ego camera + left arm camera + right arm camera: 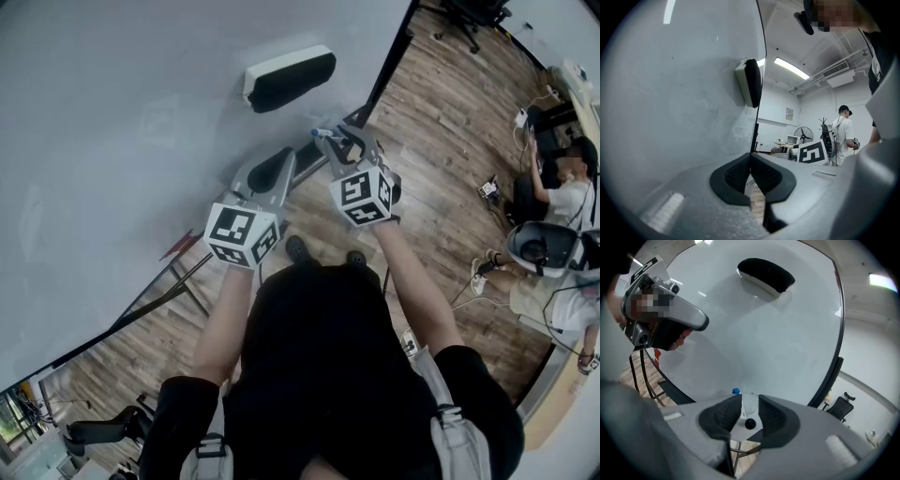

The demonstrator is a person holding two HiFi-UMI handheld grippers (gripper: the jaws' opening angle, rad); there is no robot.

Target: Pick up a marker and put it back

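A white marker (746, 411) with a blue cap (736, 391) lies along the bottom edge of the whiteboard (754, 338). It sits between the jaws of my right gripper (750, 401), which stand apart and do not press on it, so that gripper is open. In the head view the marker (323, 132) pokes out left of the right gripper (339, 139). My left gripper (272, 169) hovers just left of it near the board. Its pads (740, 171) meet at the tips with nothing between them.
A black-and-white eraser (289, 77) clings to the whiteboard above the grippers, also visible as the eraser (751, 83) in the left gripper view. The board's black frame (389, 56) runs to the right. A person (562, 187) sits on the wooden floor at far right.
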